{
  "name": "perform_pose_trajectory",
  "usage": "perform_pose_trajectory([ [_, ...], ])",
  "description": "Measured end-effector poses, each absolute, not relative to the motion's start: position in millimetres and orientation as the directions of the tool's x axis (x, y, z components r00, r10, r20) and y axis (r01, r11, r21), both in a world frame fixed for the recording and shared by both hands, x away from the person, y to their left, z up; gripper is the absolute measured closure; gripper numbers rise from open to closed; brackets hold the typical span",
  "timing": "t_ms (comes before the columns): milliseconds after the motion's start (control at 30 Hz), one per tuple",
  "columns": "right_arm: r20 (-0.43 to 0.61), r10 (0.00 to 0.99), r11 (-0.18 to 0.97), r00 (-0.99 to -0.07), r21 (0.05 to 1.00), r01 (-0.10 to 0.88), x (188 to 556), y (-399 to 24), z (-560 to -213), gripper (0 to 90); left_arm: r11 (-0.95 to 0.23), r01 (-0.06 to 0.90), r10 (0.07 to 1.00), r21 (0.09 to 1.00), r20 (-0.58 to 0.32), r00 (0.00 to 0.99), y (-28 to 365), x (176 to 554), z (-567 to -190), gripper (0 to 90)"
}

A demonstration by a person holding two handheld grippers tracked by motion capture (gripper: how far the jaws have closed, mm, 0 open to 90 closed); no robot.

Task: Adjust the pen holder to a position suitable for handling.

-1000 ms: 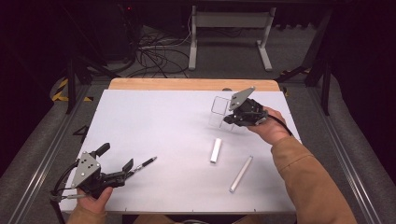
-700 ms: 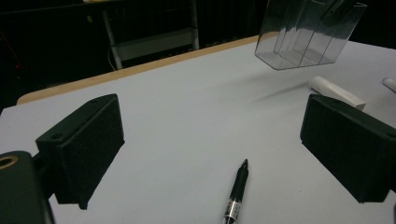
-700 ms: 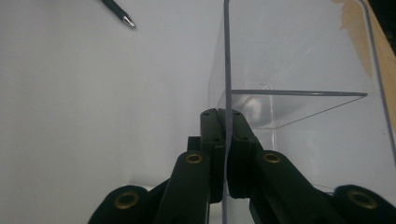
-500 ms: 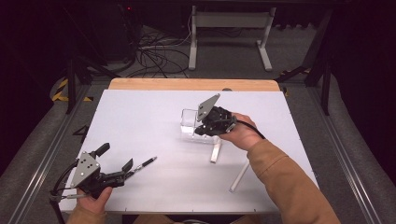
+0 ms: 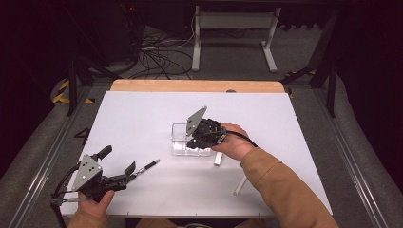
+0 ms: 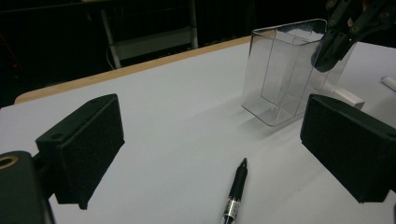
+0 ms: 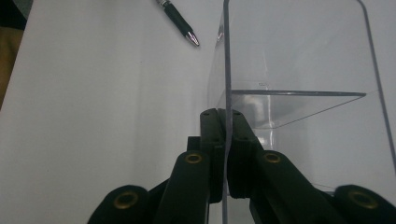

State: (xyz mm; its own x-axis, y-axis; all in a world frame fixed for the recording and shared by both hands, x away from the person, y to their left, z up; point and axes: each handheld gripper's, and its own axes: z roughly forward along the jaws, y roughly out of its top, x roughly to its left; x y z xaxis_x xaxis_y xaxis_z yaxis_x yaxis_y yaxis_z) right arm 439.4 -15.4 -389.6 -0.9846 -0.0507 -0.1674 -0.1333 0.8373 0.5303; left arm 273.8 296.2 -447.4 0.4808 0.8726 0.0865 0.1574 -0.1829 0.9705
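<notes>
My right gripper is shut on one thin wall of a clear plastic container near the middle of the white table. The container has an inner divider and looks empty. Whether it rests on the table I cannot tell. My left gripper stands open at the front left, nothing between its pads. A black pen lies on the table just ahead of the left jaws, pointing toward the container. The right gripper also appears in the left gripper view, at the container's wall.
Two white sticks lie on the table by my right forearm, one just behind the container, one nearer the front edge. A wooden strip borders the table's far side. Beyond it are cables and a metal stand on the floor.
My right gripper has carried the clear container from the back right of the table leftward and nearer, to the middle. The left gripper and the pen have stayed in place.
</notes>
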Motion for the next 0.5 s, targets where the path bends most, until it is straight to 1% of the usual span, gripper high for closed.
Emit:
perform_pose_trajectory([
  [500, -0.133, -0.079, 0.848, -0.988, 0.511, -0.137, 437.6, -1.2, -401.4, 86.8, -0.181, 0.165, 0.872, 0.969, 0.080, 0.484, 296.9, 274.1, -447.8, 6.8],
])
